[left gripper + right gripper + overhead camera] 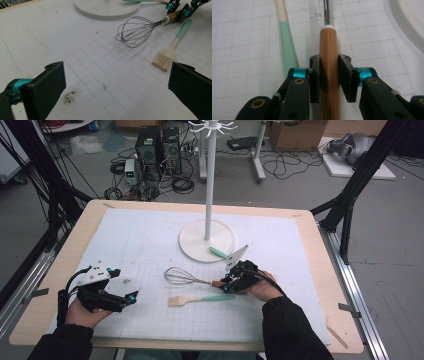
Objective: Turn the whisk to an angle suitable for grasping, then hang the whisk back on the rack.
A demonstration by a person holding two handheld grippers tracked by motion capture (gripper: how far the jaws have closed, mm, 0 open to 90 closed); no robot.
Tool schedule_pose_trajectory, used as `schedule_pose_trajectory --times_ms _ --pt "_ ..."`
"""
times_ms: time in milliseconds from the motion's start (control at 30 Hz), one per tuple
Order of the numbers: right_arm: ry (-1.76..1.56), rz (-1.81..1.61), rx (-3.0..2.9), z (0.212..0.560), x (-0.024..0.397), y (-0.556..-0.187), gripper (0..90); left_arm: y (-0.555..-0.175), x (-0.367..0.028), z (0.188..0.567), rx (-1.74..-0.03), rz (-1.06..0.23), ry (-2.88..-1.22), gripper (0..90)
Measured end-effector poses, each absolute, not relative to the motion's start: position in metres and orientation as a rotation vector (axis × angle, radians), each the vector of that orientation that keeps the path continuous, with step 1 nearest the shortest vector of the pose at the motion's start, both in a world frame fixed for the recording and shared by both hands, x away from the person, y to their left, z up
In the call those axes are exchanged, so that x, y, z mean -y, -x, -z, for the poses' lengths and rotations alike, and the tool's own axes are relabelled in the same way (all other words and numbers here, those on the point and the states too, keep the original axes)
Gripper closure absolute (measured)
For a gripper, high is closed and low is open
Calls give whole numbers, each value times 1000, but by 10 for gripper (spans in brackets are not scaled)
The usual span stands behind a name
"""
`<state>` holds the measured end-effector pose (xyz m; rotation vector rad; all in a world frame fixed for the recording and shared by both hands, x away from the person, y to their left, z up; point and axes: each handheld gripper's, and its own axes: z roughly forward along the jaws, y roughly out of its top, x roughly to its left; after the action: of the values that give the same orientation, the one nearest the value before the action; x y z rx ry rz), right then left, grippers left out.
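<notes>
here, right claw point(329, 75) clenched on the wooden handle point(329, 62) of the whisk point(186, 277), 1 pad pressed to each side of the handle. whisk lying flat near the middle of the worktop point(65, 265), wire head pointing toward the left edge, handle toward the right edge, inside the right claw point(231, 282). seen from the left gripper view, whisk point(136, 31) well beyond the jaws, handle end gripped by the right claw point(183, 10).

left claw point(116, 87) released, jaws standing wide apart with nothing between them, above bare gridded mat point(100, 75) by the near left corner of the worktop. same left claw point(131, 296) in the high view, well apart from the whisk.

just beside the whisk, on the near side, a pastry brush point(200, 299) with a mint handle, bristles toward the left edge, not touching the whisk. mint brush handle point(287, 47) running alongside the wooden handle in the right gripper view.

farther back, a white stand point(207, 240) with a round base and an upright pole. a spatula point(231, 255) with a mint handle resting partly on the base's near right rim.
</notes>
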<state>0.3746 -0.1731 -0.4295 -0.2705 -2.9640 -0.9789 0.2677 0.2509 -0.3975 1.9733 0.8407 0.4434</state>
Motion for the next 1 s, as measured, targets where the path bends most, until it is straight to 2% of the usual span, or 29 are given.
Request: schedule_pose_trajectory --times_ms 1000 --pt "241 993 2949 428 174 -376 722 -268 -252 397 -837 -444 -1968 18"
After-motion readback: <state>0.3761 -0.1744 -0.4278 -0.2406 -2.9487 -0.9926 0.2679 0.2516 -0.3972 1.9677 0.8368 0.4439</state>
